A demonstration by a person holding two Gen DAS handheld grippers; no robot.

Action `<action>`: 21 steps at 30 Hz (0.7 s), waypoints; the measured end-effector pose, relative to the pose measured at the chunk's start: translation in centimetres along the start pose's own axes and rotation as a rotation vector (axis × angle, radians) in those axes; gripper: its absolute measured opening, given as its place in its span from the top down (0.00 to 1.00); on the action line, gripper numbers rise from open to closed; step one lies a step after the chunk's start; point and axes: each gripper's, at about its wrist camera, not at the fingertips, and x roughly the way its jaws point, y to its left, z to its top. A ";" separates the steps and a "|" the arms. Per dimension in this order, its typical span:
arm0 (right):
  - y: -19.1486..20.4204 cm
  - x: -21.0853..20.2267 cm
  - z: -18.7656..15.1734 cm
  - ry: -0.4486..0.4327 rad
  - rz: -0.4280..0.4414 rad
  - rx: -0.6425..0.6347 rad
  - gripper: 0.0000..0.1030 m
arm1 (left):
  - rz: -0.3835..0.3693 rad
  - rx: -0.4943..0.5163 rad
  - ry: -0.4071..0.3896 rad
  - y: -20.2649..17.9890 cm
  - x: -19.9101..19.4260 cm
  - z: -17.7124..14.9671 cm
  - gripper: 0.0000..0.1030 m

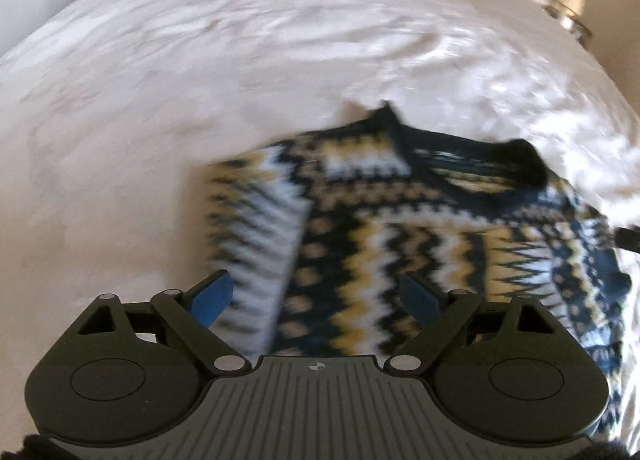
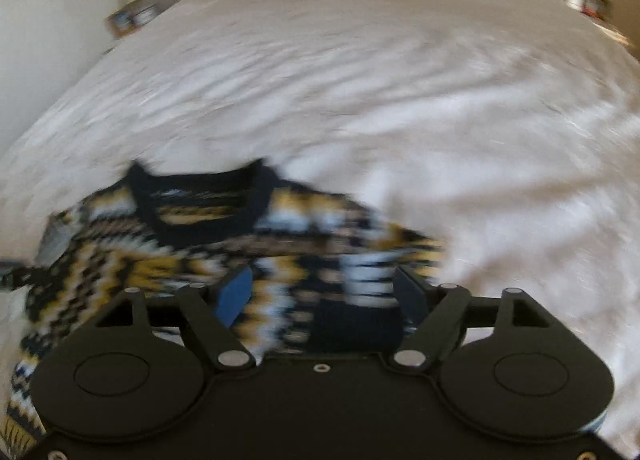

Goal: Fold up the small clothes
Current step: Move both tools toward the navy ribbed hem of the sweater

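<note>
sweater: the small patterned knit sweater lies on the white bed, neckline pointing away from both cameras. One sleeve looks folded in over the body on the left wrist side, so I'd guess we're mid-fold.

left gripper: left gripper hovers over the lower half of the sweater, blue fingers spread wide, nothing pinched between them.

right gripper: right gripper is also spread apart above the knit, fingers not pressing on any fabric as far as I can tell. Both views are pretty smeary though.

what could go wrong: chunky knit is springy, so the folded-in sleeve could flop back out once nobody's holding it. Going in for the next grab, the fingers could catch only the top layer and drag the fold apart, or scoop up the bedsheet too, since it's soft and wrinkly right under the hem.

also: a lopsided fold is likely if the two grippers grab at uneven spots.

containers: none that I can see, no basket or bin, just the bed. Blurry stuff on the bedside tables, can't tell what it is.
</note>
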 end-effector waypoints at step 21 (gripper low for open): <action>-1.4 -1.4 -3.9 0.093 -0.111 0.096 0.09 | 0.032 0.022 0.040 3.2 -2.5 -4.1 0.04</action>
